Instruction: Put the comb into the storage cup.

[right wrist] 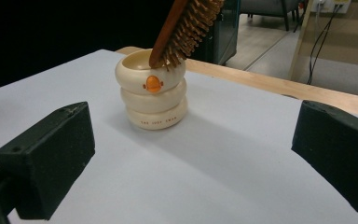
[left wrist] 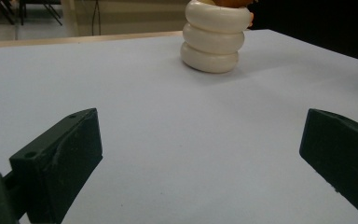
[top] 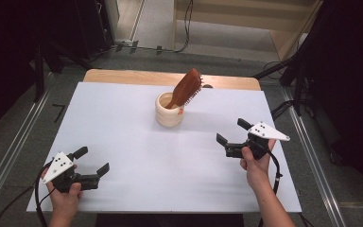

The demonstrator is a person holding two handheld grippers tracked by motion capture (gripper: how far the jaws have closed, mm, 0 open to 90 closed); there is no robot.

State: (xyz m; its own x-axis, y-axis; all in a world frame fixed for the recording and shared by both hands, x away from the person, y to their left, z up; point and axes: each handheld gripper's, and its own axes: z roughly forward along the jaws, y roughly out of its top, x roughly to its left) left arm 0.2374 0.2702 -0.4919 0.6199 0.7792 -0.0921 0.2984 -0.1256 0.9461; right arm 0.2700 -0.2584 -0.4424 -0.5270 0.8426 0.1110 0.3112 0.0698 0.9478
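Meanwhile, at my table (top: pixel 123 118), both grippers wait with jaws spread wide and nothing between them. A cream cup (top: pixel 169 109), shaped like three stacked rings, stands past the table's middle, toward twelve o'clock. A wooden brush (top: pixel 185 88) sits handle-down in it, its bristled head leaning out over the rim toward one o'clock, so the cup props it and leaves the head free to be taken.

My left gripper (top: pixel 93 162) rests at about seven o'clock, well apart from the cup, pointing toward it. My right gripper (top: pixel 231 132) sits at about four o'clock, nearer but apart too, aimed at the cup from the side.

From the right gripper view the cup (right wrist: pixel 152 96) shows an orange mark on its top ring, with the brush (right wrist: pixel 186 28) slanting up and away above it. From the left gripper view the cup (left wrist: pixel 214 37) stands far off, straight ahead.

I judge the right gripper better placed to lift the brush, the left to steady the cup, since a tilted pull could tip it.
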